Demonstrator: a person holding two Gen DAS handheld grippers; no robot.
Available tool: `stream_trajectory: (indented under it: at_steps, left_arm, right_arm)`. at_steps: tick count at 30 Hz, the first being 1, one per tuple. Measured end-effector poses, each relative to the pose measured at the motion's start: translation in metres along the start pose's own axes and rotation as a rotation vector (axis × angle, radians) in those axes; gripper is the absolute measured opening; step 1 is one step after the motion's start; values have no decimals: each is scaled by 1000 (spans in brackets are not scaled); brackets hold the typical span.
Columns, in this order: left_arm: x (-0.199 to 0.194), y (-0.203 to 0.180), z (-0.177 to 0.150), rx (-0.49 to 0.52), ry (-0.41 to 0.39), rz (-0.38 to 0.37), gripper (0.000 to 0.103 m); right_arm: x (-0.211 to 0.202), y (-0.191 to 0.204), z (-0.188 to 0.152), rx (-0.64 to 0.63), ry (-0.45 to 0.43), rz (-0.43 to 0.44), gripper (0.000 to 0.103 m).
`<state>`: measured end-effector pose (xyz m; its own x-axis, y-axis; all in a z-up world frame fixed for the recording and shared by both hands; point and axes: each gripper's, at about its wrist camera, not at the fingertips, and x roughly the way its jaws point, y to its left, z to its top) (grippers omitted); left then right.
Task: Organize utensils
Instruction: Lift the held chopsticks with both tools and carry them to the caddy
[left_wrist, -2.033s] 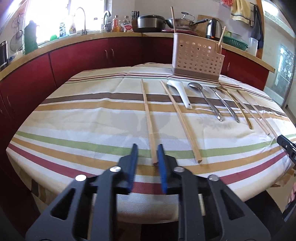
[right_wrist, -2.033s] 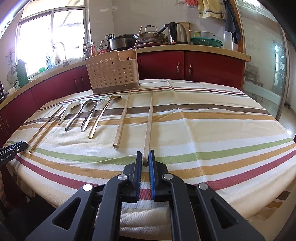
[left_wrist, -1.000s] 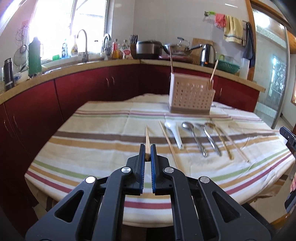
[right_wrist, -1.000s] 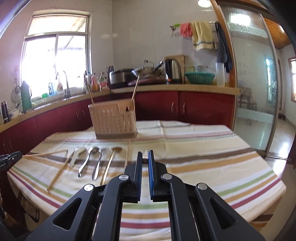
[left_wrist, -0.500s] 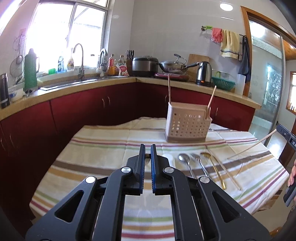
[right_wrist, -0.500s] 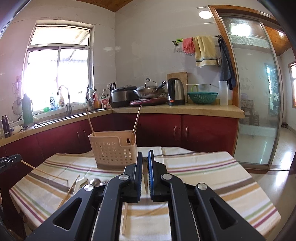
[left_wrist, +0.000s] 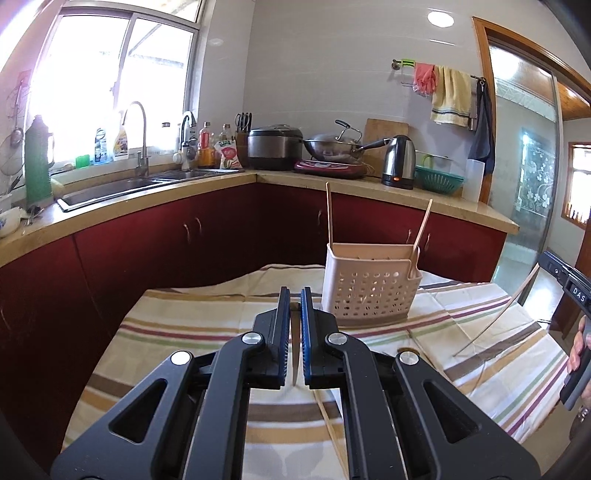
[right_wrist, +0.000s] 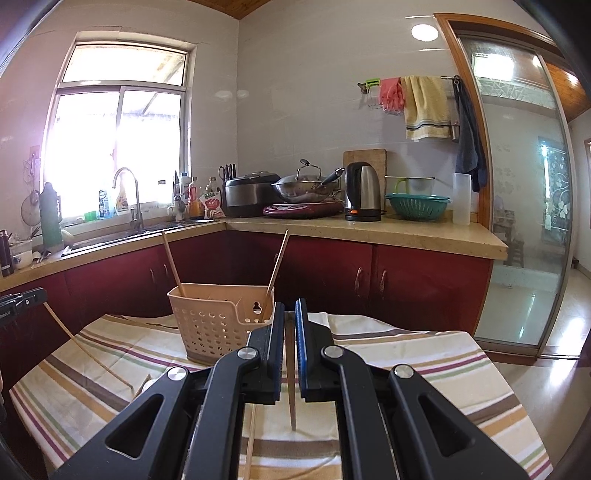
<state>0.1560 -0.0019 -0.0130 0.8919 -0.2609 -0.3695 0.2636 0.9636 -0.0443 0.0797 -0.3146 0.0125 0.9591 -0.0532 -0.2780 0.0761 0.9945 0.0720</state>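
A: Left wrist view first: the left gripper (left_wrist: 294, 301) has its blue pads nearly together, pinching a wooden chopstick (left_wrist: 295, 360) that hangs down between them, its lower end clear of the striped tablecloth (left_wrist: 177, 332)

B: And the other hand?

A: Right wrist view shows the same: the right gripper (right_wrist: 290, 314) is clamped on a second chopstick (right_wrist: 291, 387), which slants down towards the cloth

B: Where's the holder?

A: The beige perforated utensil basket (left_wrist: 371, 291) stands on the far part of the table, just right of the left gripper's tips. In the right wrist view it (right_wrist: 218, 325) sits just left of the right gripper. Two chopsticks already stand in it, one at the left end, one leaning at the right

B: Anything left on the cloth?

A: One loose chopstick (left_wrist: 330, 428) lies on the near cloth, partly hidden under the left gripper. Spoons may be behind the gripper bodies; I cannot tell

B: Background?

A: Red cabinets (right_wrist: 424, 280), a kettle (right_wrist: 362, 192) and a wok (right_wrist: 303, 188) on the far counter
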Motion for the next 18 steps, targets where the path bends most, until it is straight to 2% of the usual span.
stream_trajectory:
  at_steps: [18]
  left_arm:
    - [26, -4, 27, 42, 8, -50, 6]
  right_arm:
    - [22, -6, 18, 15, 27, 16, 7]
